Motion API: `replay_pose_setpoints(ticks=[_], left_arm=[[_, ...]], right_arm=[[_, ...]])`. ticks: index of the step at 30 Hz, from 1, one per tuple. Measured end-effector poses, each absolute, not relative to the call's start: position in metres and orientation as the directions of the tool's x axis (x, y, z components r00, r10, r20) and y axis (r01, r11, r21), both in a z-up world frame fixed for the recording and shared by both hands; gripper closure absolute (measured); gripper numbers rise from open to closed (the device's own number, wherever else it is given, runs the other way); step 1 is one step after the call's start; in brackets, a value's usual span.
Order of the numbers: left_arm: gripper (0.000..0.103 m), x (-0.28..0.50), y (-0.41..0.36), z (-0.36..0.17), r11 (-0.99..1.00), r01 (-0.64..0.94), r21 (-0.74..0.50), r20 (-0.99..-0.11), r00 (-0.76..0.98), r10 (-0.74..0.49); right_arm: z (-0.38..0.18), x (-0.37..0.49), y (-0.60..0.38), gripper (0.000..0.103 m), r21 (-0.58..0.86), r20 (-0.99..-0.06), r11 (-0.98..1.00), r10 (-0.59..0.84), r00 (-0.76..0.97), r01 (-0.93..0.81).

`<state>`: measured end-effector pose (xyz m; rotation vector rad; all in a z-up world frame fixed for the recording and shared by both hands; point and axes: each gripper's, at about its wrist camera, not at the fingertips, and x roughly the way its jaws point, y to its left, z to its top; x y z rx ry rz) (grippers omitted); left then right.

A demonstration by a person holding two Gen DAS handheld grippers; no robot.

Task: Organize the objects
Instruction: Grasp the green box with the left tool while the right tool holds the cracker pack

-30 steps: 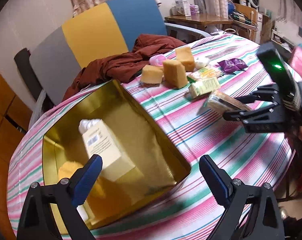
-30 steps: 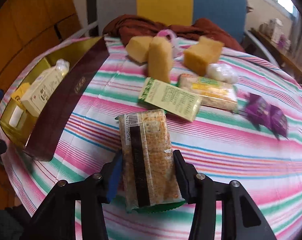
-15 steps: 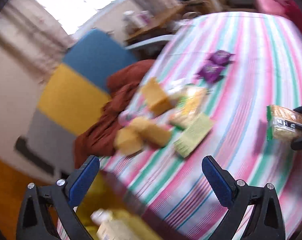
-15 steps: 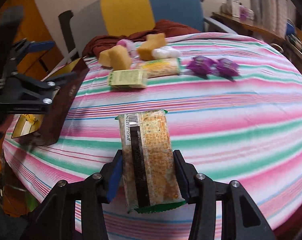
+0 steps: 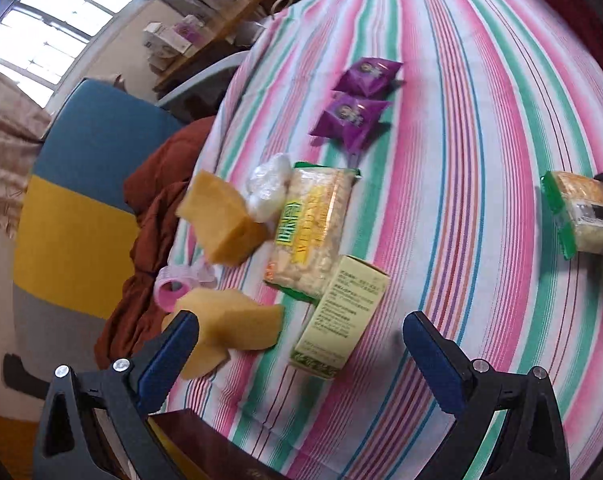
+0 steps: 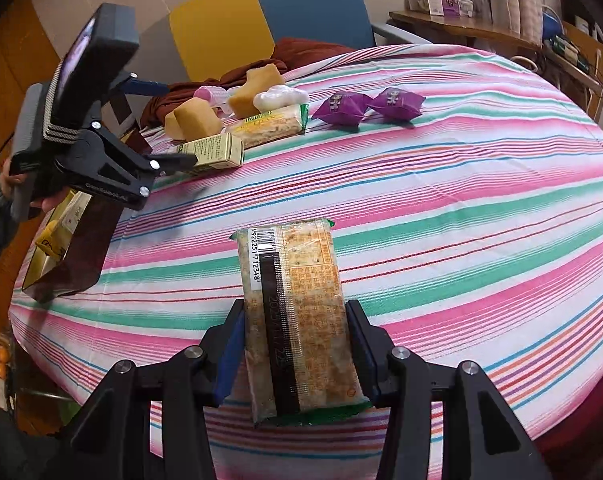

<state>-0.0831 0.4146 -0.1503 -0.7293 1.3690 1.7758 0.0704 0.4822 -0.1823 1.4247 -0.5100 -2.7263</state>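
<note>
Right fingers (image 6: 357, 344) clamp the cracker packet (image 6: 295, 320); left fingers (image 5: 177, 344) spread wide, holding nothing.

Pink-green striped tablecloth (image 6: 461, 184), purple packets (image 6: 343, 108).

Striped tablecloth (image 5: 461, 160) carries purple packets (image 5: 357, 100), rice-cracker pack (image 5: 309, 228), green box (image 5: 341, 316), yellow sponges (image 5: 225, 216).
</note>
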Motion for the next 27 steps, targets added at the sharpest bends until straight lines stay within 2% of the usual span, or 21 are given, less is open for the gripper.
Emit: replay_pose_setpoints(ticks=[8,12,14,18,20,22,24,27], left_arm=[[0.0,-0.099,0.428,-0.177,-0.101,-0.817,0.568,-0.797,-0.577,0.181],[0.0,-0.104,0.427,-0.18,-0.118,-0.819,0.562,-0.796,-0.574,0.192],[0.005,-0.106,0.425,-0.179,-0.124,-0.828,0.547,-0.807,-0.561,0.183],[0.006,-0.106,0.422,-0.182,-0.1,-0.832,0.545,-0.812,-0.554,0.182],[0.006,-0.104,0.422,-0.18,-0.09,-0.837,0.54,-0.815,-0.547,0.192],[0.006,-0.102,0.423,-0.181,-0.074,-0.842,0.535,-0.819,-0.538,0.198],[0.0,-0.101,0.425,-0.184,-0.06,-0.827,0.559,-0.804,-0.559,0.204],[0.0,-0.107,0.427,-0.182,-0.085,-0.834,0.545,-0.81,-0.55,0.204]], right_arm=[[-0.176,0.068,0.483,0.055,0.319,-0.771,-0.941,-0.188,-0.609,-0.113],[-0.18,0.059,0.482,0.058,0.306,-0.792,-0.945,-0.187,-0.582,-0.113],[-0.179,0.056,0.479,0.058,0.301,-0.792,-0.947,-0.184,-0.582,-0.109],[-0.18,0.049,0.472,0.058,0.293,-0.808,-0.949,-0.183,-0.559,-0.113],[-0.183,0.044,0.469,0.052,0.291,-0.825,-0.95,-0.19,-0.532,-0.112],[-0.181,0.042,0.465,0.051,0.267,-0.826,-0.958,-0.171,-0.537,-0.107],[-0.182,0.04,0.46,0.049,0.238,-0.842,-0.966,-0.155,-0.517,-0.099],[-0.182,0.038,0.454,0.049,0.189,-0.854,-0.978,-0.121,-0.507,-0.084]])
